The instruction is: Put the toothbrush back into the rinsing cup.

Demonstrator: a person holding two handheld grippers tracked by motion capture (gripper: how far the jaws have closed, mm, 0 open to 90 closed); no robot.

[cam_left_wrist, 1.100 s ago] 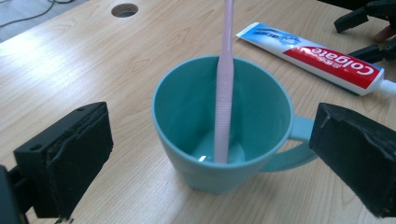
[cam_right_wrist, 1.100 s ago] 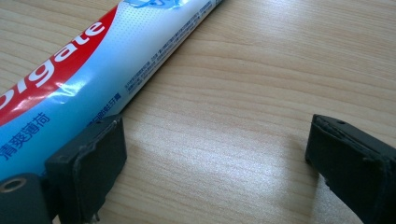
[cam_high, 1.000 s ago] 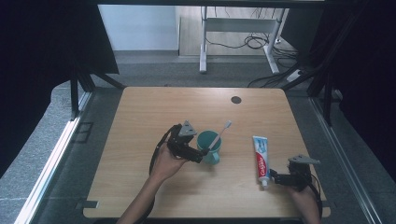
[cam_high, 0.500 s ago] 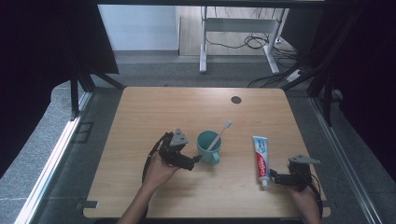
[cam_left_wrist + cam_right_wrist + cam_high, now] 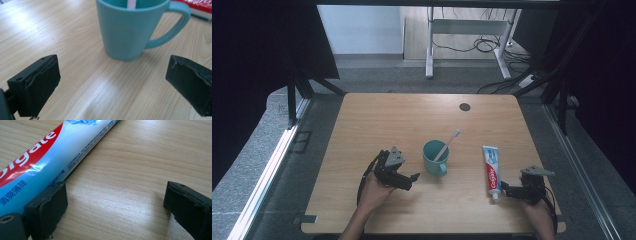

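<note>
Teal mug (image 5: 127, 27) with the toothbrush (image 5: 447, 146) in it stands just ahead of my left tongs (image 5: 412, 178), jaws spread and empty — I judge that part set down. Next falls to my right tongs (image 5: 503, 189), gaping too — the toothpaste tube (image 5: 47, 157) lies against their left jaw, so I'd shift over its cap end and close.

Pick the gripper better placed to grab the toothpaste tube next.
Right. The right gripper sits at the cap end of the toothpaste tube, jaws open, with the tube beside one jaw in its own view. The left gripper, also open, faces the teal mug, which stands between it and the tube.
</note>
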